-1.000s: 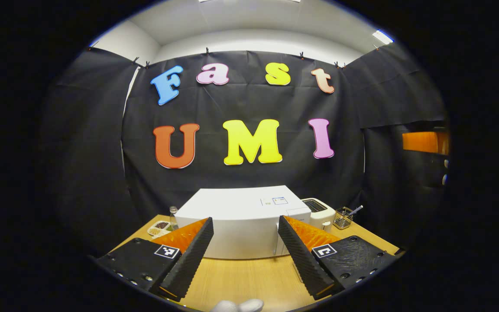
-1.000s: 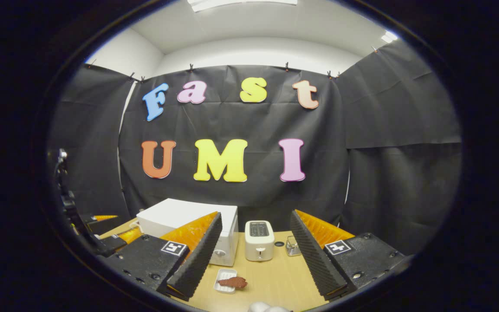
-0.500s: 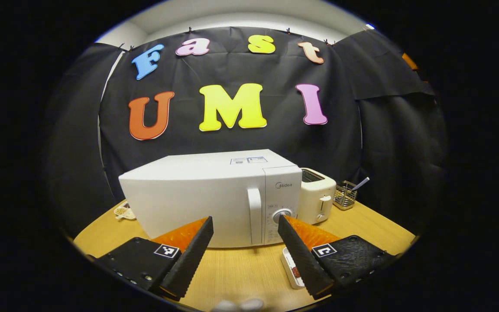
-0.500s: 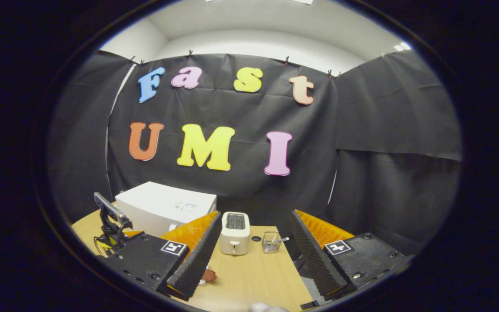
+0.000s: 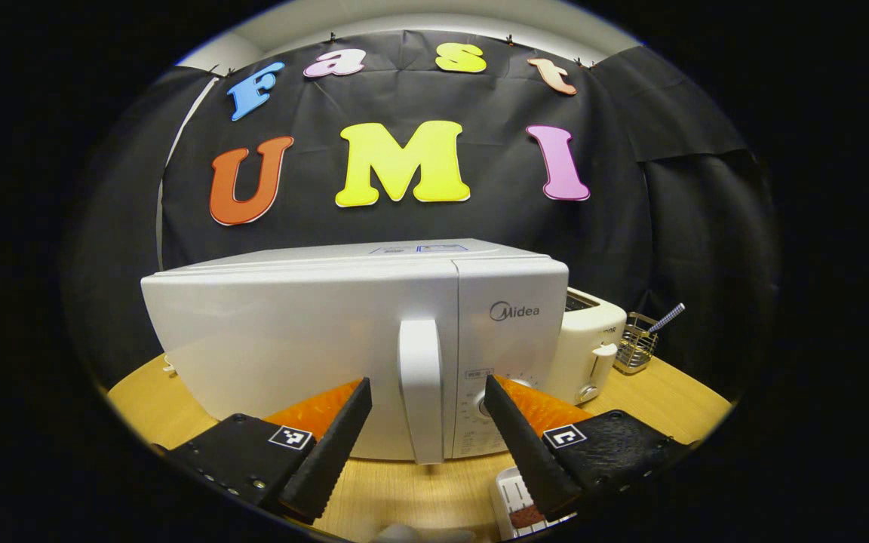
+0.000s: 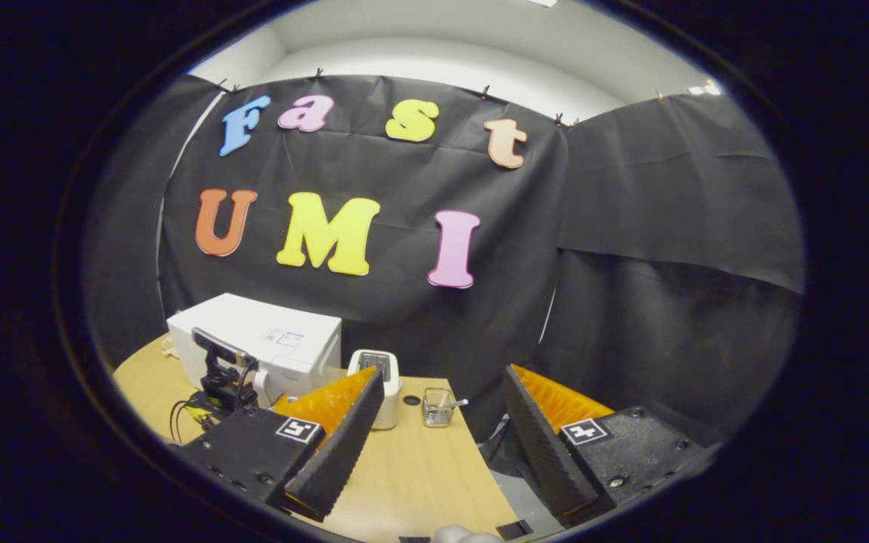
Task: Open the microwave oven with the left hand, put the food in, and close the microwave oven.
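Risk lies in the wide-spread left tongs [image 5: 423, 437] slipping off the shut microwave oven's door handle [image 5: 420, 388] between them, while the food tray [image 5: 519, 505] waits on the counter [image 5: 404, 490] below and the right tongs [image 6: 438, 452] gape empty.

— What sort of place was it?
— A staged recording booth: black cloth walls [image 6: 668, 226] clipped up under a plain white ceiling [image 6: 480, 38].
— Any kitchen signs?
— A wooden counter [image 6: 412, 483] carried a microwave [image 5: 314, 332], toaster [image 5: 593, 339] and wire basket [image 5: 634, 347].

Both grippers, left gripper [image 5: 423, 441] and right gripper [image 6: 438, 441], show ridged wedge fingers on black screwed mounts with square black-and-white markers.
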### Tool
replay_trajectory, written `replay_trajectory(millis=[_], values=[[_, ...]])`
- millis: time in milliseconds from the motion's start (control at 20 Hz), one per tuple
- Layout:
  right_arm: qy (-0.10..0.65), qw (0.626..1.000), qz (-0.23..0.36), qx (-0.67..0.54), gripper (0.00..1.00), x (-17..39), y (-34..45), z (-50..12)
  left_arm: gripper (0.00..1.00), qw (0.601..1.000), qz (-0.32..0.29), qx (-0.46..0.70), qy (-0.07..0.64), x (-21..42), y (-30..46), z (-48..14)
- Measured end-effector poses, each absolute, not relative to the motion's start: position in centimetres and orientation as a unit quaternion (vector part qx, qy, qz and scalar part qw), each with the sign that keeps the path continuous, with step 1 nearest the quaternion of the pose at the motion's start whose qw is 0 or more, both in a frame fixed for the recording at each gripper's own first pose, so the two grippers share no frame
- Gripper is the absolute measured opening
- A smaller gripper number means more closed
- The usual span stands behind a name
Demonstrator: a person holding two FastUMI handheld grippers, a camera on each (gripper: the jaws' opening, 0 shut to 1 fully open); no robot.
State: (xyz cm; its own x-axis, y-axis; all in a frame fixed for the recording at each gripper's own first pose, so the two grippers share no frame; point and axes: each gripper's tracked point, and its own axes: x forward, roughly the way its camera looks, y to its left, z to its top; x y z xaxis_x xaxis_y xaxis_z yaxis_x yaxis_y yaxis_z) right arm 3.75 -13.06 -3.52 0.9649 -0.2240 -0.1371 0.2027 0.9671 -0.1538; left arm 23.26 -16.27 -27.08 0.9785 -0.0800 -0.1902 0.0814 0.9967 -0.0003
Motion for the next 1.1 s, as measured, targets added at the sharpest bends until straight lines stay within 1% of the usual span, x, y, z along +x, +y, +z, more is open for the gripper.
replay_trajectory(millis=[50, 100, 200, 300, 350, 400, 450, 500, 550, 700, 750, 850, 900, 950, 1000, 1050, 1100], values=[[0.078, 0.989, -0.111, -0.067, 1.0, 3.8, -13.1, -3.6, 0.95, 0.994, -0.033, 0.0, 0.1, 23.4, -16.0, -27.3], [0.08, 0.988, -0.112, -0.064, 1.0, 3.9, -13.1, -3.8, 0.92, 0.995, -0.028, 0.004, 0.1, 23.4, -15.7, -27.2], [0.083, 0.988, -0.112, -0.065, 1.0, 4.1, -13.1, -4.0, 0.66, 0.995, -0.023, 0.015, 0.097, 23.5, -15.3, -27.4], [0.082, 0.988, -0.111, -0.067, 1.0, 4.3, -12.9, -4.0, 0.65, 0.994, -0.051, -0.007, 0.1, 23.3, -16.8, -27.5], [0.083, 0.988, -0.11, -0.066, 1.0, 4.3, -12.8, -4.0, 0.21, 0.994, -0.045, -0.002, 0.102, 23.4, -16.8, -27.7], [0.085, 0.988, -0.108, -0.064, 1.0, 4.5, -12.6, -4.2, 0.28, 0.994, -0.042, 0.005, 0.101, 23.2, -16.5, -27.3], [0.086, 0.989, -0.105, -0.065, 1.0, 4.6, -12.4, -4.3, 0.24, 0.994, -0.038, 0.006, 0.103, 23.2, -16.3, -27.4], [0.087, 0.989, -0.104, -0.065, 1.0, 4.5, -12.3, -4.4, 0.1, 0.993, -0.039, 0.001, 0.108, 23.3, -16.2, -27.7], [0.087, 0.989, -0.103, -0.066, 1.0, 4.5, -12.3, -4.4, 0.18, 0.993, -0.041, -0.003, 0.113, 23.3, -16.3, -27.7], [0.088, 0.989, -0.101, -0.067, 1.0, 4.4, -12.4, -4.5, 0.19, 0.992, -0.046, -0.004, 0.118, 23.0, -16.3, -27.7], [0.088, 0.989, -0.1, -0.066, 1.0, 4.4, -12.4, -4.5, 0.16, 0.992, -0.048, -0.005, 0.12, 23.1, -16.3, -27.7], [0.088, 0.99, -0.095, -0.065, 1.0, 4.4, -12.1, -4.6, 0.15, 0.991, -0.052, -0.006, 0.124, 22.8, -16.3, -27.7], [0.088, 0.99, -0.092, -0.064, 1.0, 4.4, -12.1, -4.6, 0.24, 0.991, -0.053, -0.008, 0.124, 22.9, -16.3, -27.7], [0.088, 0.99, -0.089, -0.066, 1.0, 4.3, -11.9, -4.6, 0.16, 0.99, -0.054, -0.009, 0.127, 22.9, -16.3, -27.8], [0.086, 0.99, -0.088, -0.067, 0.96, 4.3, -12.0, -4.5, 0.15, 0.99, -0.056, -0.011, 0.129, 22.8, -16.3, -27.8], [0.086, 0.99, -0.087, -0.067, 1.0, 4.3, -12.1, -4.5, 0.16, 0.99, -0.058, -0.014, 0.131, 22.0, -16.2, -27.9], [0.087, 0.99, -0.085, -0.066, 1.0, 4.2, -12.0, -4.6, 0.11, 0.989, -0.06, -0.012, 0.133, 22.7, -16.3, -28.0]])
